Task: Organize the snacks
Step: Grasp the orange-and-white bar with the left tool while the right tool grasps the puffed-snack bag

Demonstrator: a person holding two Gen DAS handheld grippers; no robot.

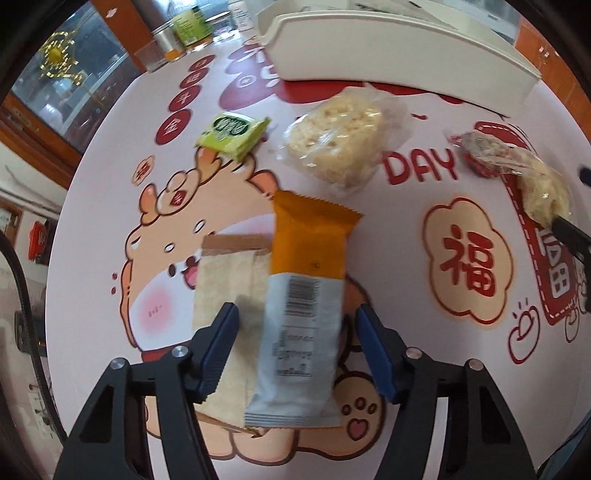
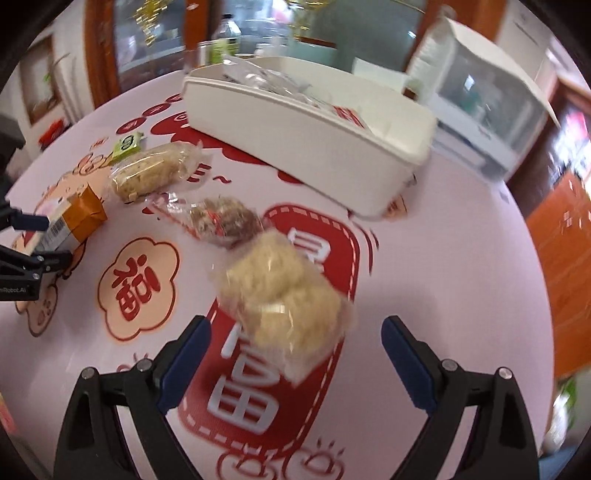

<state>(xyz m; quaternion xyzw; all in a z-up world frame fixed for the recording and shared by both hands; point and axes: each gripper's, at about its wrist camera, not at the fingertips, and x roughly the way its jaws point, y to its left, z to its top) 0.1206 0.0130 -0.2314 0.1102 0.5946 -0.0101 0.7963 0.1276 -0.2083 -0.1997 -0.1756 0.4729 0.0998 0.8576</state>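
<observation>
In the left wrist view, a round surface [image 1: 110,155] is seen, pale pink and covered with a big cartoon animal, red words and red lucky signs. The left gripper [image 1: 297,345] is held wide open, and an orange and white snack pack [image 1: 303,306] lies between its blue fingers [image 1: 218,347], touched by neither of them. A pale cream packet [image 1: 225,291] is partly tucked under that pack. Farther off, a small green packet [image 1: 232,134] and a clear-wrapped rice cake [image 1: 340,142] are laid near each other on the surface. A white tray [image 1: 399,70] is placed at the far edge, and a green-lidded jar [image 1: 190,26] is seen beyond it, next to brown wooden cabinets with glass doors. At the right edge, another wrapped puffy snack [image 1: 543,188] is seen by a dark finger of the other gripper. In the right wrist view, the right gripper [image 2: 297,363] is also held wide open, with the wrapped puffy snack [image 2: 280,291] lying between its fingers, and no touching can be told because of blur. The white tray [image 2: 314,147] is shown farther back with some wrappers inside it. A clear plastic box [image 2: 487,107] is placed beside the tray. Orange-brown wood and glass doors are seen around the room.
</observation>
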